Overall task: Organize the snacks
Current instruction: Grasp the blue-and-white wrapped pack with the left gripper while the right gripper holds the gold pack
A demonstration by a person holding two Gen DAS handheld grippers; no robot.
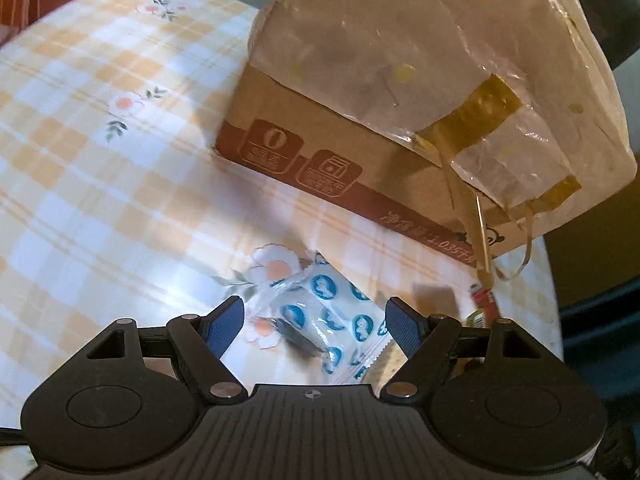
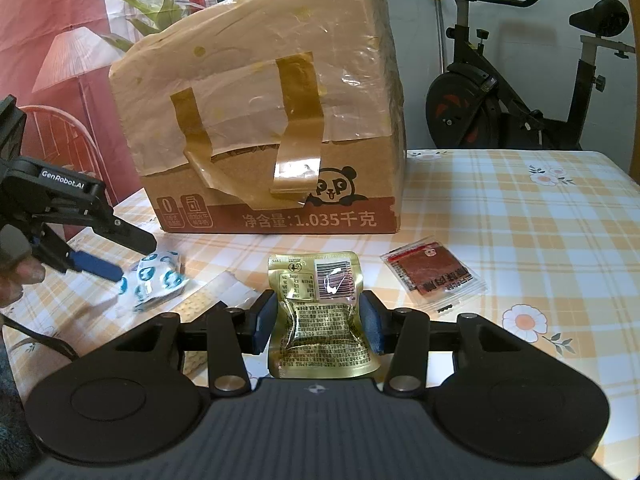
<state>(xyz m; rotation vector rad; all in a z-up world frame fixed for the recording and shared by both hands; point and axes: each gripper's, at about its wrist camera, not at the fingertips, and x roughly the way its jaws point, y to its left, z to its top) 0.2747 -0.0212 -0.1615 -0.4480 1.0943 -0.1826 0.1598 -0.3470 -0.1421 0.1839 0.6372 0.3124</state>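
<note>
A white snack packet with blue prints (image 1: pixel 324 320) lies on the checked tablecloth between the wide-apart fingers of my left gripper (image 1: pixel 316 320), which is open around it. It also shows in the right wrist view (image 2: pixel 156 276), just past the left gripper's blue pad (image 2: pixel 96 264). My right gripper (image 2: pixel 318 320) is shut on a gold foil snack pouch (image 2: pixel 320 316), pinched at its sides. A clear packet with a red-brown snack (image 2: pixel 434 276) lies on the table to the right. A taped cardboard box with a panda print (image 2: pixel 272 136) stands behind; it also fills the left wrist view (image 1: pixel 400 100).
The table (image 2: pixel 540 220) has a yellow and white checked cloth with flowers. An exercise bike (image 2: pixel 520 92) stands behind the table at the right. A red chair (image 2: pixel 60 132) and a lamp are at the left. The table edge runs close at the left.
</note>
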